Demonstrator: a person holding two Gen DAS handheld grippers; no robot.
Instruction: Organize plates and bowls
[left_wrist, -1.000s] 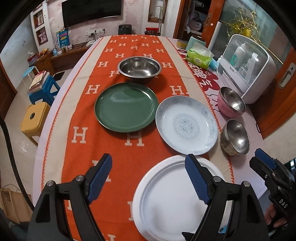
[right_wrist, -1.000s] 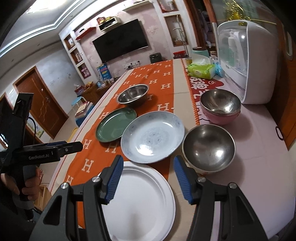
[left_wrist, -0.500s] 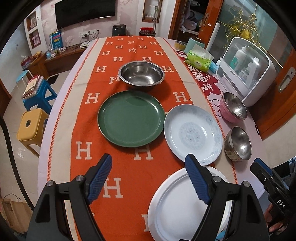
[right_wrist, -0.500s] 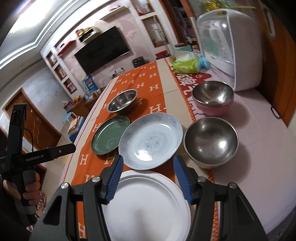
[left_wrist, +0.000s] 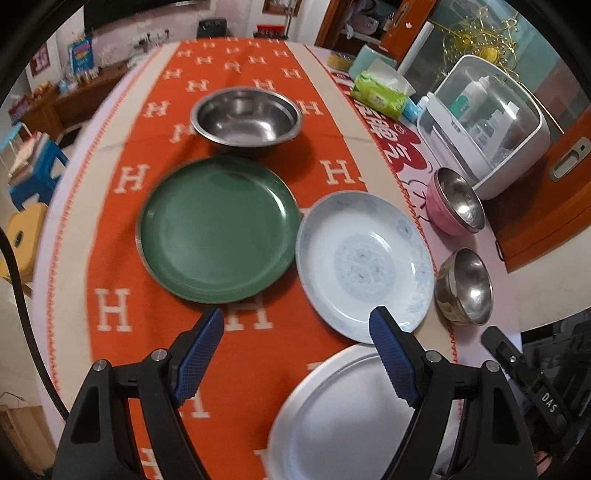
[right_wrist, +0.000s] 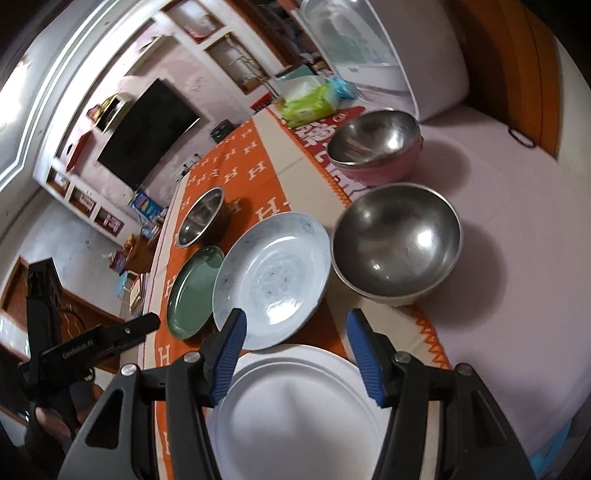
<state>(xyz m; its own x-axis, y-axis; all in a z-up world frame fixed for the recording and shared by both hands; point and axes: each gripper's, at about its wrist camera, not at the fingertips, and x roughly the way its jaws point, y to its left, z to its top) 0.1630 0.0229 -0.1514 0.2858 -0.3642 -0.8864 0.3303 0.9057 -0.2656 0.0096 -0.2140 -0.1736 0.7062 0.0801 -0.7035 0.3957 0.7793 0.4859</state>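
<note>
You hold one gripper in each hand above a long table with an orange cloth (left_wrist: 258, 354) that has white H letters on it. Your left gripper (left_wrist: 301, 352) has its blue pads spread wide, and nothing is between them. It hangs over the cloth, just in front of the green plate (left_wrist: 218, 229). The green plate lies flat in the middle of the cloth. Right behind it sits a big steel bowl (left_wrist: 246, 120), standing the right way up. Beside the green plate, with their rims almost touching, lies a pale blue patterned plate (left_wrist: 364, 264). Closest to you is a plain white plate (left_wrist: 343, 417), and the patterned plate's near rim seems to sit just over its far edge. Your right gripper (right_wrist: 295, 356) has its pads about half open, and they hold nothing. It hangs over the far part of the white plate (right_wrist: 295, 417), and its view is tilted. Off the orange cloth, on the pale pink table cover (right_wrist: 517, 236), stands a small steel bowl (right_wrist: 397, 245), near the patterned plate. Behind it is a pink bowl (right_wrist: 384, 166) with another steel bowl (right_wrist: 373, 138) nested inside it. A white box with a clear lid (left_wrist: 487, 125) stands past the bowls, and a green pack of wipes (left_wrist: 378, 96) lies near it.
</note>
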